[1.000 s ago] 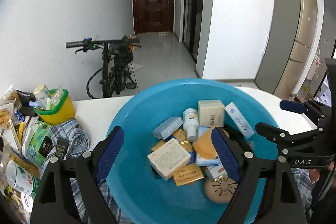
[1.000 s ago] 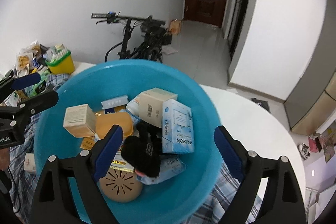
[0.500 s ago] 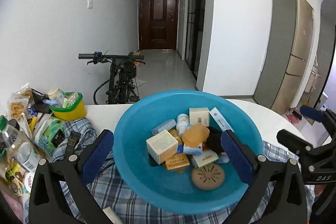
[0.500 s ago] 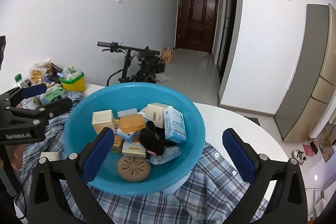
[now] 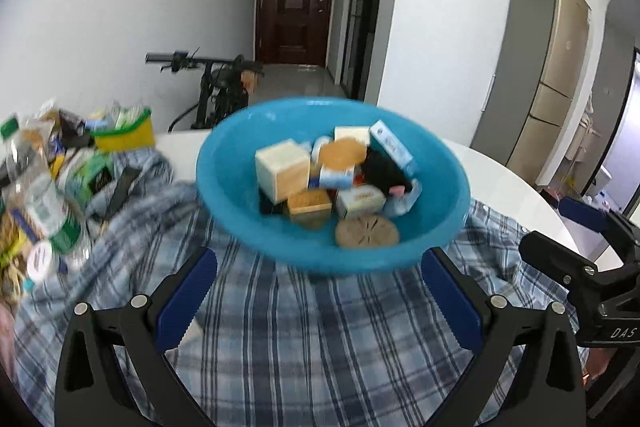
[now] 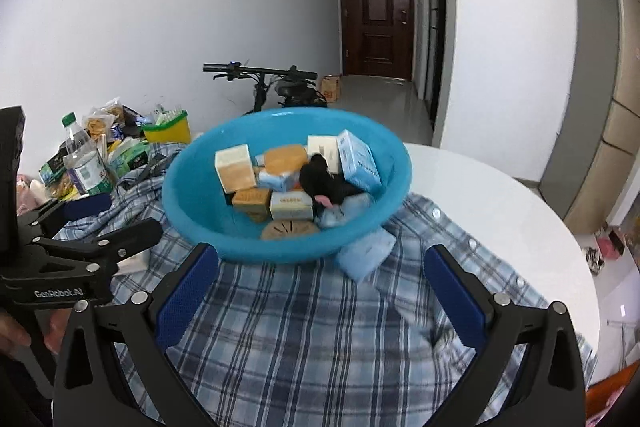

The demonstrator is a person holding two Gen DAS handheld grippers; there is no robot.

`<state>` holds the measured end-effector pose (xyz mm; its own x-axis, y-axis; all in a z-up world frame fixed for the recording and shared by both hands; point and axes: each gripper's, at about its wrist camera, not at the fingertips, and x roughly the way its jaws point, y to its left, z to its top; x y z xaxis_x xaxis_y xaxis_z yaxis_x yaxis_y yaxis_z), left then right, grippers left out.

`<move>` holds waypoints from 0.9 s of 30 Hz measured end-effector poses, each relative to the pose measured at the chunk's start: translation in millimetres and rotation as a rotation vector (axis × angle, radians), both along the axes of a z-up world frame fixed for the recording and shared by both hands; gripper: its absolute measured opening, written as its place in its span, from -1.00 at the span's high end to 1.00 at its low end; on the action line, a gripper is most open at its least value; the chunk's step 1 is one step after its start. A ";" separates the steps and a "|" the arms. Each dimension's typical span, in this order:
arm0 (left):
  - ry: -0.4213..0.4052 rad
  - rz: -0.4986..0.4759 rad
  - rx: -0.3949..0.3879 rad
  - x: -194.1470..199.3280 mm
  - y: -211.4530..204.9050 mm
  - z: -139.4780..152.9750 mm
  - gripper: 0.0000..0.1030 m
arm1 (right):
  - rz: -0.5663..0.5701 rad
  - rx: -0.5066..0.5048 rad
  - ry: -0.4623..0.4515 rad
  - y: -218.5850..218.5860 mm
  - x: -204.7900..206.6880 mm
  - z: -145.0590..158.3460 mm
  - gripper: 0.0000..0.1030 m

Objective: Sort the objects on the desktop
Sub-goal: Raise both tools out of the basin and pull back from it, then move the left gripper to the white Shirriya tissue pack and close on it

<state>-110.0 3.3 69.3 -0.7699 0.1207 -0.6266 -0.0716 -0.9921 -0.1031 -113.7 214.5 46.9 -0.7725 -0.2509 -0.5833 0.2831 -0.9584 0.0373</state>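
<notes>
**Both grippers wide and empty before the loaded basin**

The blue basin (image 6: 280, 187) sat on a blue plaid shirt (image 6: 300, 327) spread over the white round desk (image 6: 500, 211). Inside it lay a heap of small goods: a cream and tan box (image 6: 235, 167) standing at the left, a white box with blue print (image 6: 359, 163) leaning against the right wall, an orange soap-like block (image 6: 285, 157), a black soft item (image 6: 320, 179), and a round tan disc with slots (image 6: 289, 229) at the near edge. A pale blue packet (image 6: 366, 253) lay on the shirt, tucked against the basin's outer right side.

The left gripper (image 5: 318, 301) and the right gripper (image 6: 320, 297) were each held short of the basin, above the shirt. Each had just been opening; their blue-padded fingers (image 6: 186, 297) stood wide apart with nothing between them.

At the desk's left edge stood a yellow tub with a green rim (image 6: 168, 131), a clear water bottle (image 6: 84, 163) and what looked like snack packets, blurred in the left wrist view.
</notes>
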 end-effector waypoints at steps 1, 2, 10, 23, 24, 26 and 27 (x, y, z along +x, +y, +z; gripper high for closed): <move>0.002 0.008 0.007 2.0 -0.8 -2.9 -1.00 | -0.015 -0.003 0.004 2.2 2.7 -2.6 -0.99; 0.009 0.024 0.017 6.7 -3.0 -6.2 -1.00 | -0.032 -0.004 0.006 4.0 4.5 -5.8 -0.99; 0.057 0.039 -0.002 39.1 -3.6 -25.4 -1.00 | -0.078 -0.019 -0.020 12.6 18.1 -28.4 -0.99; 0.167 0.058 -0.072 82.5 6.7 -24.8 -1.00 | -0.034 -0.056 0.148 2.6 69.0 -25.9 -0.99; 0.177 0.057 -0.067 86.2 7.1 -24.6 -1.00 | -0.030 -0.066 0.153 3.4 72.8 -27.6 -0.99; 0.199 0.049 -0.064 93.3 8.6 -25.2 -1.00 | -0.017 -0.077 0.167 3.9 78.6 -30.1 -0.99; 0.204 0.045 -0.065 95.2 8.8 -26.2 -1.00 | -0.010 -0.079 0.173 4.4 81.2 -31.4 -0.99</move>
